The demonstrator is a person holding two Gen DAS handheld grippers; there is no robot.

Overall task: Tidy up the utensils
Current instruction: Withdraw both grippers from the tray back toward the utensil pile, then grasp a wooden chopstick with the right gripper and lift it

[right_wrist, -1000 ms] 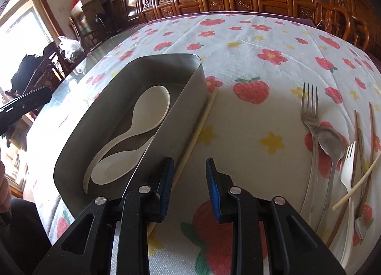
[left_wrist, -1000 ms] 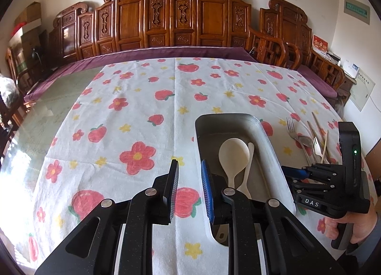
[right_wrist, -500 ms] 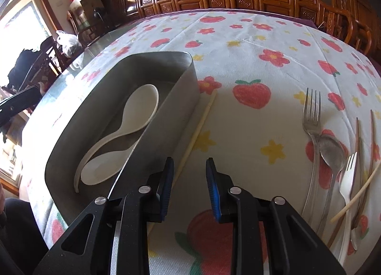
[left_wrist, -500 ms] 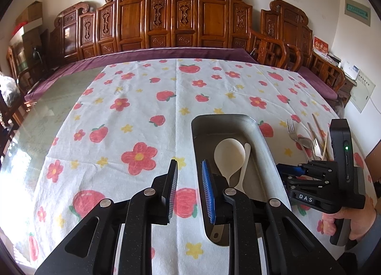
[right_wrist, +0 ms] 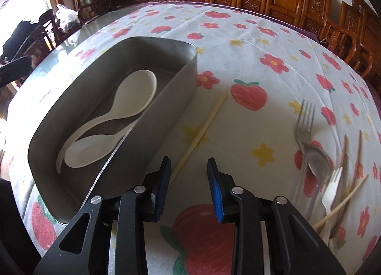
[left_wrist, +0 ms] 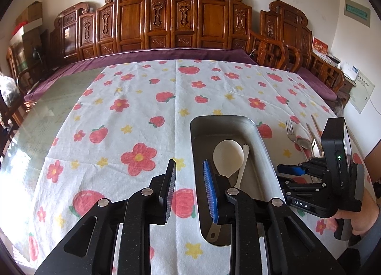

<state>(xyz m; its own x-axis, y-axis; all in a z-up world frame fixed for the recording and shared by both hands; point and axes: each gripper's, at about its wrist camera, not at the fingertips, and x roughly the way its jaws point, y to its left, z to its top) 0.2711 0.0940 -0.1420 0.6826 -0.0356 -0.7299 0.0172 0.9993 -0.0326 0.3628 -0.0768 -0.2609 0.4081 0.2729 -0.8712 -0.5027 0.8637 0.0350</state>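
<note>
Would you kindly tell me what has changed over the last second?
The right claw drew back and rose slightly from the table; the left claw barely drifted. Nothing was gripped or released. Both stay open; the two spoons remain in the tray, the chopstick beside it.

White tablecloth (left_wrist: 133, 113) printed with red flowers and strawberries over the table, bare glass tabletop (left_wrist: 42, 113) along its left edge, purple cushion (left_wrist: 152, 55) at the far edge, carved wooden bench backs (left_wrist: 176, 18) against the wall, cardboard boxes (left_wrist: 28, 18) in the left corner
</note>
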